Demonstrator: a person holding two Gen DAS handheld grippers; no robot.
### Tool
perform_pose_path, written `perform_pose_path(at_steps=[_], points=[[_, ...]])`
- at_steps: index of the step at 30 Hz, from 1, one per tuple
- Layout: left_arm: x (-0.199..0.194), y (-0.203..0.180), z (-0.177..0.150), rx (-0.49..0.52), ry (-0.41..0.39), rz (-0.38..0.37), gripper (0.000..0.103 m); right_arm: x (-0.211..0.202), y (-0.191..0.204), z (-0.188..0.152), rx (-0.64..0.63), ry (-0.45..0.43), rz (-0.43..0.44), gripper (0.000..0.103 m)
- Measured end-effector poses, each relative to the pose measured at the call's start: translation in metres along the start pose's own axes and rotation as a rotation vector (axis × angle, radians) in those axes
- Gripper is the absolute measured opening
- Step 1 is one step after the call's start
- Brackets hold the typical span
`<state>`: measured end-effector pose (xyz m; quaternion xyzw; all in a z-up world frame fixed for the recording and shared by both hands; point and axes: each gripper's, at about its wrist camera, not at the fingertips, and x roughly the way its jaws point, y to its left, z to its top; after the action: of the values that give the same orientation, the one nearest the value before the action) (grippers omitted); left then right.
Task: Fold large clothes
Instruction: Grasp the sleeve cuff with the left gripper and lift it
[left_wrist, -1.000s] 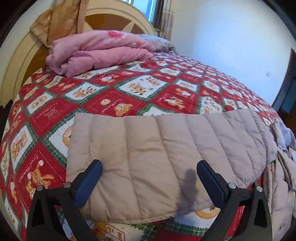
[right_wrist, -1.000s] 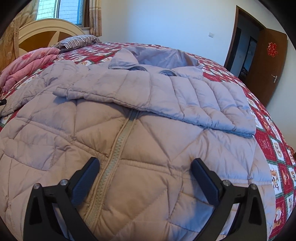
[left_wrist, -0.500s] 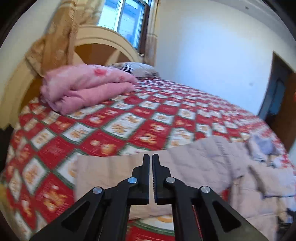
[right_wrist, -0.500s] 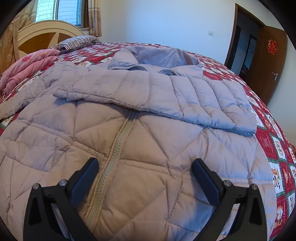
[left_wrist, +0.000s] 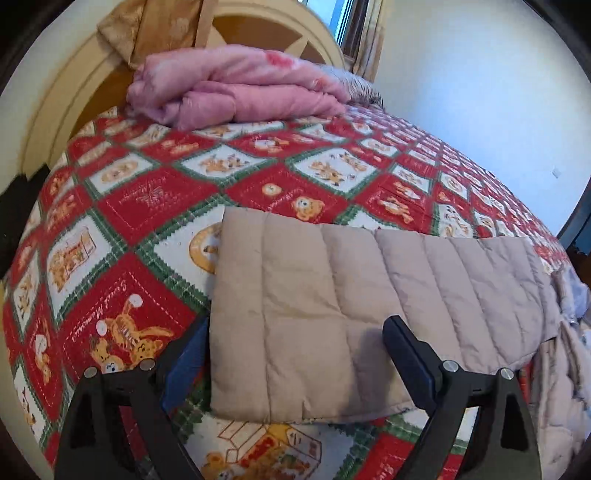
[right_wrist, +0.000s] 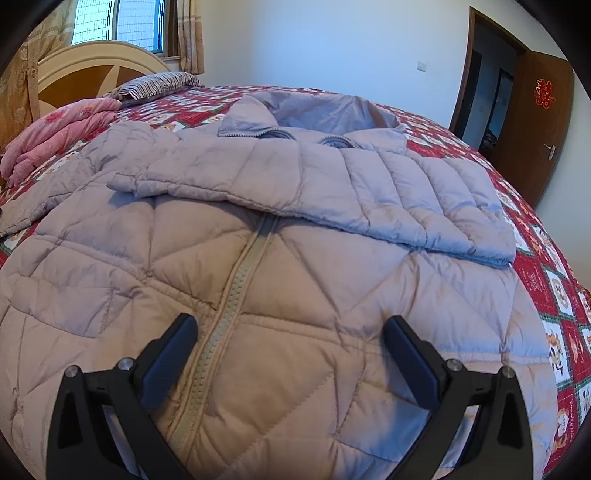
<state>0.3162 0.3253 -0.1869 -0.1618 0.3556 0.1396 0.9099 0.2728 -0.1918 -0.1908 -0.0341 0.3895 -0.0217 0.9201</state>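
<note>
A large beige quilted puffer jacket (right_wrist: 280, 288) lies front up on the bed, zipper closed. One sleeve (right_wrist: 332, 192) is folded across its chest. The other sleeve (left_wrist: 351, 314) lies stretched out flat on the bedspread in the left wrist view. My left gripper (left_wrist: 295, 354) is open, its jaws straddling the cuff end of that sleeve, the left finger (left_wrist: 184, 365) partly under the cuff edge. My right gripper (right_wrist: 290, 354) is open and empty, low over the jacket's lower front, astride the zipper.
A red, green and white patterned bedspread (left_wrist: 155, 199) covers the bed. A folded pink quilt (left_wrist: 236, 92) and a striped pillow (right_wrist: 159, 83) lie by the cream headboard (left_wrist: 70, 96). A brown door (right_wrist: 532, 125) stands open at the right.
My left gripper was open over the sleeve, shut half a second ago while lifted, and is open again, down at the sleeve's cuff. The right gripper has hardly moved.
</note>
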Motion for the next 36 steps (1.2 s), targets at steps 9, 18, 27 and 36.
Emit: perform_pose_path(at_steps=[9, 18, 27, 36], points=[[-0.06, -0.026, 0.012, 0.062, -0.111, -0.147, 0.016, -0.002, -0.003, 0.0, 0.004, -0.005, 0.007, 0.103], [-0.161, -0.156, 0.025, 0.312, -0.275, -0.406, 0.016, -0.026, -0.026, 0.02, 0.025, -0.05, -0.034, 0.103], [-0.163, -0.293, -0.021, 0.496, -0.226, -0.59, 0.016, -0.045, -0.09, 0.019, 0.141, -0.09, -0.11, 0.103], [-0.133, -0.36, -0.072, 0.575, -0.179, -0.572, 0.096, -0.045, -0.116, 0.003, 0.193, -0.062, -0.117, 0.103]])
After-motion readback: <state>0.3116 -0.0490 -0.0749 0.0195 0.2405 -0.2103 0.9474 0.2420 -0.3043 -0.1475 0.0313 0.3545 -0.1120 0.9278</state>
